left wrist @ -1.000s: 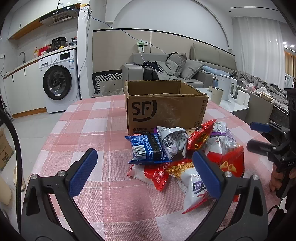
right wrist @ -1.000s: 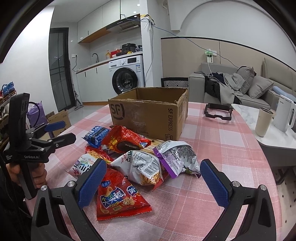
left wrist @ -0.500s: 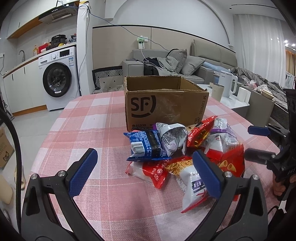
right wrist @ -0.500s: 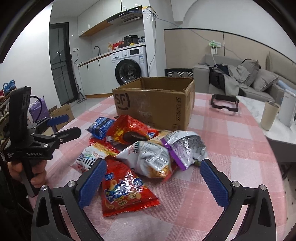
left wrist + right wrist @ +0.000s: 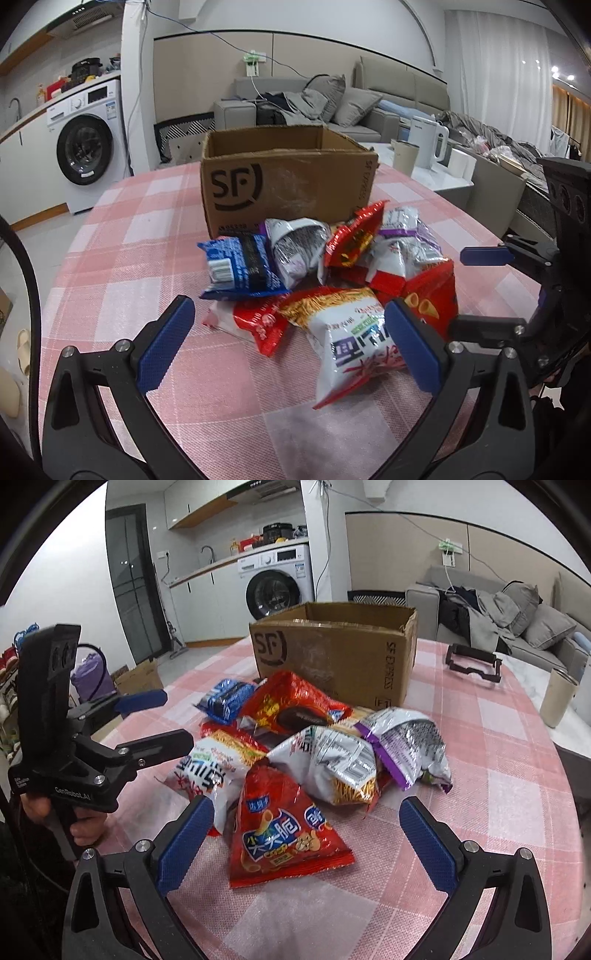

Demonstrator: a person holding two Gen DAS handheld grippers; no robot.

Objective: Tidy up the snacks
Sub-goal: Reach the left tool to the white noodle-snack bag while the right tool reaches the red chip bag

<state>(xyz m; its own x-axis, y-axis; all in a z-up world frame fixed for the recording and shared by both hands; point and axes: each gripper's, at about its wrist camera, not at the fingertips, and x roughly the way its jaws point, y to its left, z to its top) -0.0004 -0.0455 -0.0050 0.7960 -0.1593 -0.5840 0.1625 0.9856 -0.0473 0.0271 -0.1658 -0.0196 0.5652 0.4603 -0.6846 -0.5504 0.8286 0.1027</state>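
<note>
A pile of several snack bags lies on the pink checked tablecloth [image 5: 140, 243] before an open cardboard box [image 5: 288, 181] marked SF. In the left wrist view, a blue bag [image 5: 240, 266], a silver bag [image 5: 299, 251] and a white-and-red noodle-snack bag [image 5: 351, 332] lie ahead of my left gripper [image 5: 291, 332], which is open and holds nothing. In the right wrist view, a red cone-snack bag [image 5: 280, 827] lies between the fingers of my open right gripper [image 5: 306, 834], not gripped. The left gripper [image 5: 162, 716] shows at the left there, held by a hand.
The box [image 5: 332, 653] stands mid-table, open at the top. A black frame-shaped object [image 5: 472, 664] lies at the table's far right. A cup [image 5: 557, 698] and a kettle [image 5: 428, 144] stand on a side table beyond the edge. A washing machine [image 5: 85, 144] and a sofa stand behind.
Both grippers have moved forward, closer to the snack pile. The red cone-snack bag now lies between the right gripper's fingers. Both stay open.
</note>
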